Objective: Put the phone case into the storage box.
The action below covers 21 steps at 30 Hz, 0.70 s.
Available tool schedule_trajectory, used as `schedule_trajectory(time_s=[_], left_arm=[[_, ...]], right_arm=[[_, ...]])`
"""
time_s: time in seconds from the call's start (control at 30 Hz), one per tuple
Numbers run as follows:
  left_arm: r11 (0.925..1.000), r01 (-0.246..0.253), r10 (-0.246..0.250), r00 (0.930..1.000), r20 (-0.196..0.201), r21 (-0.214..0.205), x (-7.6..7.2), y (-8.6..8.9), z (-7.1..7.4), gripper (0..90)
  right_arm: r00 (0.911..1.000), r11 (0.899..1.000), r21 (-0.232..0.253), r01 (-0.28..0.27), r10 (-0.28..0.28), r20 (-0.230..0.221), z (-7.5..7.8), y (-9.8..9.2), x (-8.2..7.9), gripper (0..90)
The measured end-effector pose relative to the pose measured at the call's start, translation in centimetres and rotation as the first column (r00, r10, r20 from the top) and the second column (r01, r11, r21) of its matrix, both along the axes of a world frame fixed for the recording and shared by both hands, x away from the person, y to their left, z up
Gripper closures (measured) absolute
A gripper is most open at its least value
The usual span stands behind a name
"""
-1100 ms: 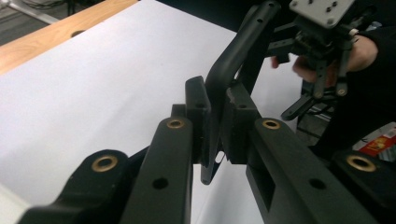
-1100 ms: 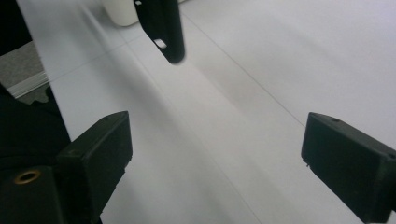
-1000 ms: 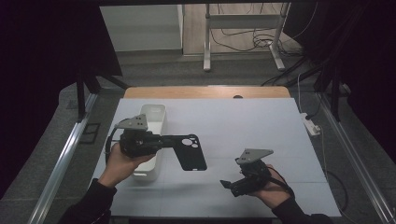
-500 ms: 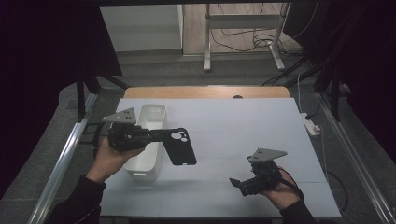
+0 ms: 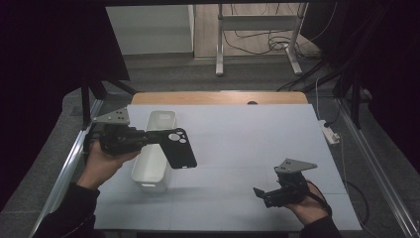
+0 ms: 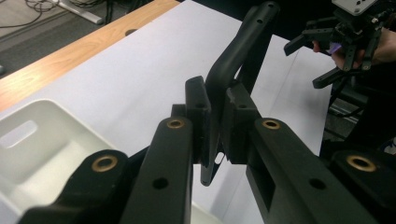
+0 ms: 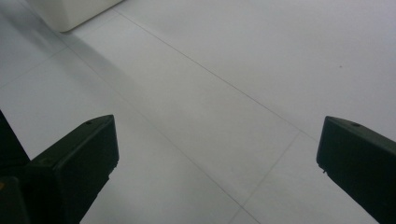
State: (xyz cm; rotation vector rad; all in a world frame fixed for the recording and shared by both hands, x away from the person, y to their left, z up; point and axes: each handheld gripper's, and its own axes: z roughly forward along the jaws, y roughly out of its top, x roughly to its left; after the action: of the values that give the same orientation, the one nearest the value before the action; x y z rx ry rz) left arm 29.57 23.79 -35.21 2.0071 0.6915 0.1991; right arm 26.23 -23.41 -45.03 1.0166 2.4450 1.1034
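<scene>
A black phone case [image 5: 178, 148] is being pinched by the left gripper [image 5: 148, 139] and held above the white bin [image 5: 151, 171], not yet dropped in. The right gripper [image 5: 260, 193] is being kept spread and empty over the table [image 5: 247, 134].

We wear dark long sleeves [image 5: 74, 208] on both arms. Each gripper is black: the left gripper [image 5: 148, 140] and right gripper [image 5: 258, 192] carry a grey three-cornered plate on top, and brass-ringed screw holes dot the left gripper's jaw arms.
</scene>
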Motion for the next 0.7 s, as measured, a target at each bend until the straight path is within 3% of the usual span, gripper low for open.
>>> schedule_trajectory(time_s=[0.7], left_arm=[[0.9956,-0.084,0.083,0.9959,0.036,0.042,0.2,4.5,1.2,82.0]], right_arm=[[0.9935,0.993,0.003,0.114,-0.114,0.004,-0.3,-3.5,-0.9,0.0]])
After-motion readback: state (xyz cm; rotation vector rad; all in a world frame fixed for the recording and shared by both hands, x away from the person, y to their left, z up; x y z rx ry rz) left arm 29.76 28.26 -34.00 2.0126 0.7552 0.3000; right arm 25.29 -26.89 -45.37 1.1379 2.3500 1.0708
